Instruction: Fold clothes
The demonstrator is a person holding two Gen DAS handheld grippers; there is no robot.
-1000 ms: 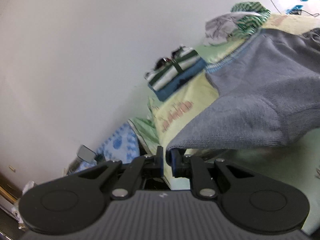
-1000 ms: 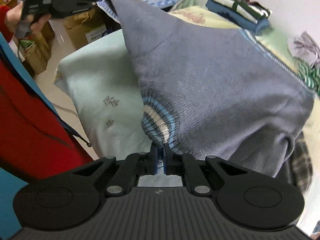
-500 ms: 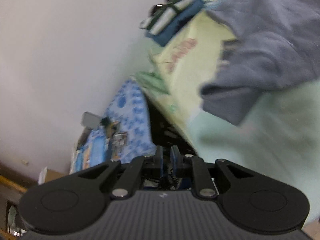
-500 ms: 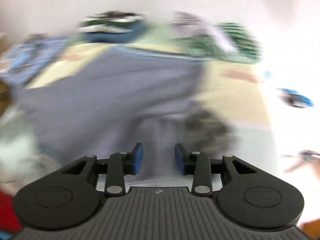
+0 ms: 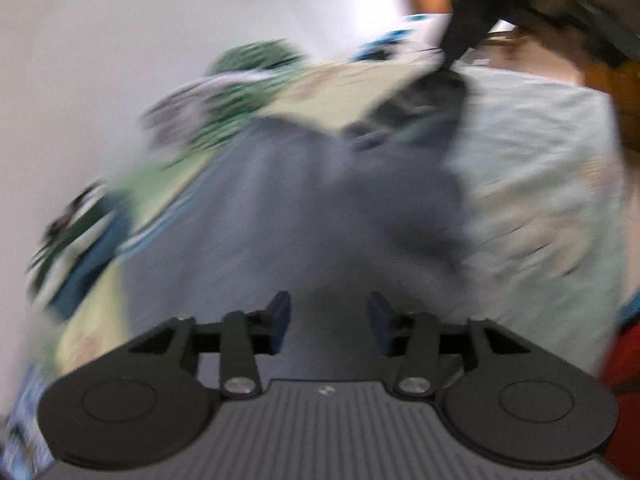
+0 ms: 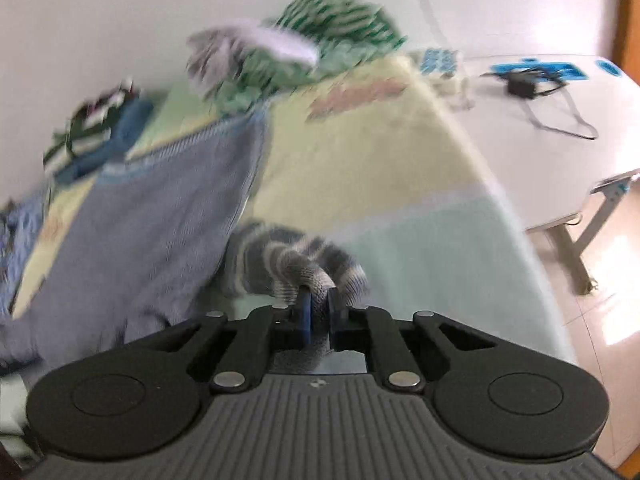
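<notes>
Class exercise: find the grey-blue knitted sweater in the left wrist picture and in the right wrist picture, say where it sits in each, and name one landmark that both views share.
Left wrist: the grey-blue sweater fills the centre, just beyond the opening left gripper.
Right wrist: the sweater spreads across the left; the right gripper pinches its striped cuff.
Shared landmark: the green-and-white striped clothes pile by the wall.

sweater (image 6: 132, 216): grey ribbed knit, matt. striped cuff (image 6: 308, 264): coarse knit. bed (image 6: 420, 240) cover: soft matt cloth. gripper (image 6: 319, 306): matt black plastic, blue pads, shiny metal pins. floor (image 6: 612, 320): glossy tile.
</notes>
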